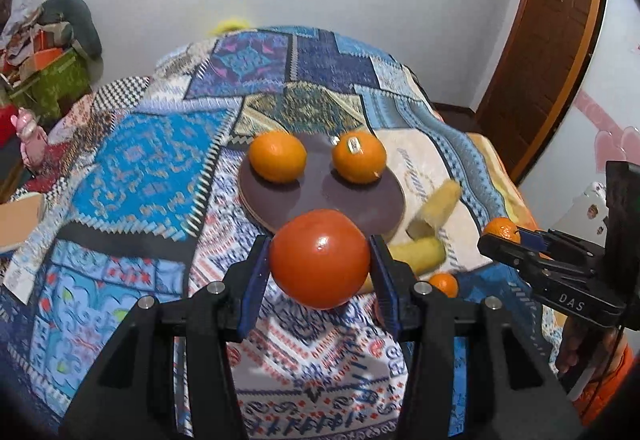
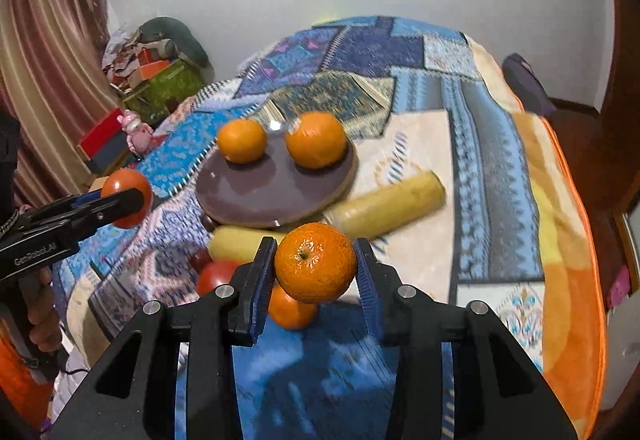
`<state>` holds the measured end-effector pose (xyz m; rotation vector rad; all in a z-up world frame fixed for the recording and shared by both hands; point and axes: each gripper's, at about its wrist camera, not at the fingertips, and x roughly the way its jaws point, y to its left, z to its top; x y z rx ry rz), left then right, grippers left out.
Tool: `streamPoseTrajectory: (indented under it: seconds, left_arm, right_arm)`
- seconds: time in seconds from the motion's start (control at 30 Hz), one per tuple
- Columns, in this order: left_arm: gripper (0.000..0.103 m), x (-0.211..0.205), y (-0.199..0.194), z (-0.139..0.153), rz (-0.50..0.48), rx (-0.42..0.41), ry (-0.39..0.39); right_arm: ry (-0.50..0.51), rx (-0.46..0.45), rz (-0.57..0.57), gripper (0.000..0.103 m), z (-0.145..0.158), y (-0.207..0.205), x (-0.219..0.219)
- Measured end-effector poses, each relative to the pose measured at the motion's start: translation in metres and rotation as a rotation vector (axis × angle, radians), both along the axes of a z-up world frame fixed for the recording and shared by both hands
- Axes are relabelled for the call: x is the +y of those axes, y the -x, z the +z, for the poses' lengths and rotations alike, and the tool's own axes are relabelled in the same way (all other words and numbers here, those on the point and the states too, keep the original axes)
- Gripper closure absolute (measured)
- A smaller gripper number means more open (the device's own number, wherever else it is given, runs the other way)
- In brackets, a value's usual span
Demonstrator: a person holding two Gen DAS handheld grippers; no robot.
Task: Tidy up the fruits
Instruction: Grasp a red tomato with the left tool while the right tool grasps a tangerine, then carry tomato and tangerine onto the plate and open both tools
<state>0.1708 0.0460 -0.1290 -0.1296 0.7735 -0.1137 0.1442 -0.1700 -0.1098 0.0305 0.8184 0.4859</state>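
Patchwork blue bedspread [image 1: 152, 168] covers the bed, and on it sits a round brown plate [image 1: 320, 196] carrying two oranges, one at ten o'clock [image 1: 277, 156], one at two o'clock [image 1: 359, 157]. Left gripper [image 1: 320, 266] has its fingers clamped on a glossy red tomato [image 1: 320, 264], off the bed at the plate's six o'clock. Right gripper [image 2: 316, 270] squeezes a small dimpled mandarin [image 2: 315, 268], also aloft. Two yellow bananas [image 2: 390, 204] lie at the plate's five o'clock.
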Motion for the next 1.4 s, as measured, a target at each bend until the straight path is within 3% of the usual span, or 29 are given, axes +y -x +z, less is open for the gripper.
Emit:
streamPoseTrajectory:
  seconds: [0.53,1.07,1.4]
  left_arm:
    - [0.054,0.019,-0.052,0.012,0.056,-0.046,-0.059]
    - [0.054,0.034,-0.111,-0.046,0.051,0.124,-0.03]
    - [0.054,0.029,-0.122,-0.06,0.025,0.173,-0.021]
  right_arm:
    - [-0.01,-0.064,0.09,0.067,0.018,-0.051,0.062]
    - [0.119,0.066,0.158,0.067,-0.025,-0.101,0.099]
    - [0.164,0.121,0.199,0.067,-0.038,-0.109,0.109]
